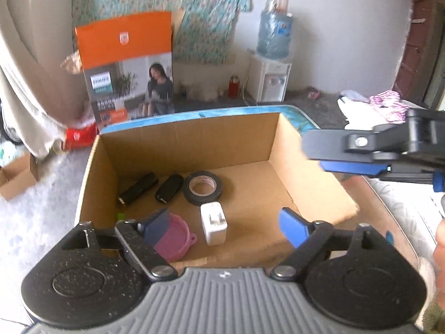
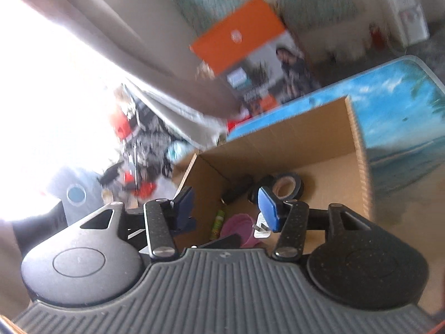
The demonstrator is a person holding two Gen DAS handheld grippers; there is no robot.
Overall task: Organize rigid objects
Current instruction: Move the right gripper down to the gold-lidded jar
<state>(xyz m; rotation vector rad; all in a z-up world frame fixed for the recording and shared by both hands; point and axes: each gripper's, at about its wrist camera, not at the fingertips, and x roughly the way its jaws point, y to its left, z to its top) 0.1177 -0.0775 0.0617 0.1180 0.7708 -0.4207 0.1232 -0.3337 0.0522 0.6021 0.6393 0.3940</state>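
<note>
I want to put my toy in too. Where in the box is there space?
The bare floor of the cardboard box to the right of the black tape roll and white charger is free. The left side is crowded with two black gadgets and the pink lid.

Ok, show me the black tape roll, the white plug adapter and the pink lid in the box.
Black tape roll (image 1: pixel 202 176), left wrist view, upper band.
White plug adapter (image 1: pixel 213 226), left wrist view, front face.
Pink round plastic lid (image 1: pixel 178 235), left wrist view, inner surface.

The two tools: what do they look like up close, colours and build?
Both match. The left tool has blue pads on black speckled link arms with silver pivot screws, two round black housings, and a ribbed grey centre plate bearing a small logo. The right tool has the same build. No cables or sleeves are visible.
</note>
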